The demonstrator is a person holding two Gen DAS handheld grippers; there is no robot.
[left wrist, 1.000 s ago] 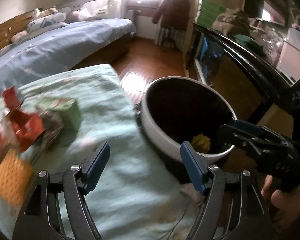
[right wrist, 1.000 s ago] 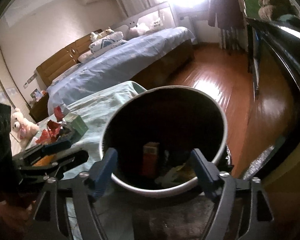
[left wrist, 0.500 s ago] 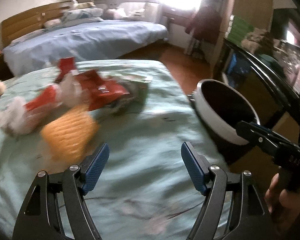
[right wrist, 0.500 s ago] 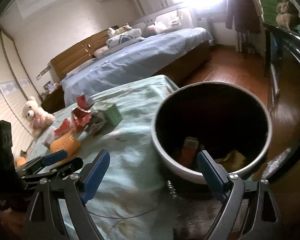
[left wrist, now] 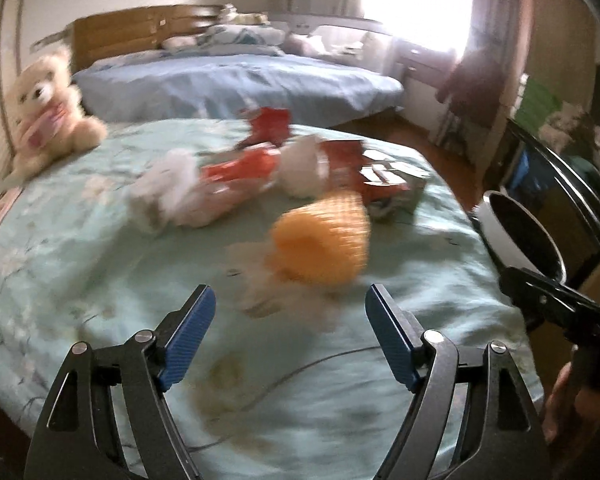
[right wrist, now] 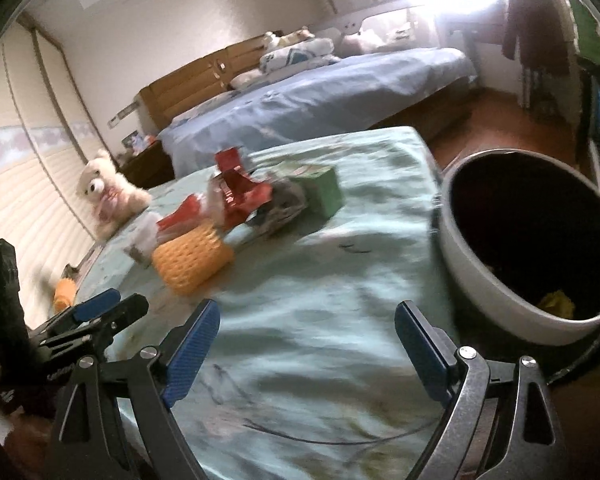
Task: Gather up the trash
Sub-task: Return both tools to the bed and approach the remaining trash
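A pile of trash lies on the teal bedspread (left wrist: 80,260): an orange foam net (left wrist: 320,240) (right wrist: 192,256), red wrappers (left wrist: 256,168) (right wrist: 240,192), white tissue (left wrist: 168,188) and a green carton (right wrist: 320,192). My left gripper (left wrist: 289,292) hovers just short of the orange net, its jaws opening with nothing between them. My right gripper (right wrist: 308,307) is open and empty over the bedspread, between the pile and the bin. The white round bin (right wrist: 480,280) (left wrist: 520,236) stands off the right edge, with yellow trash (right wrist: 556,304) inside it.
A cream teddy bear (left wrist: 44,112) (right wrist: 108,196) sits at the far left of the bedspread. A blue bed (left wrist: 240,84) lies behind. Dark furniture (left wrist: 560,168) runs along the right beyond the bin. A thin cable (left wrist: 320,360) crosses the cloth near my fingers.
Both grippers have swung left, away from the bin and toward the trash pile. The orange net now lies straight ahead of the left gripper. The right jaws have widened.
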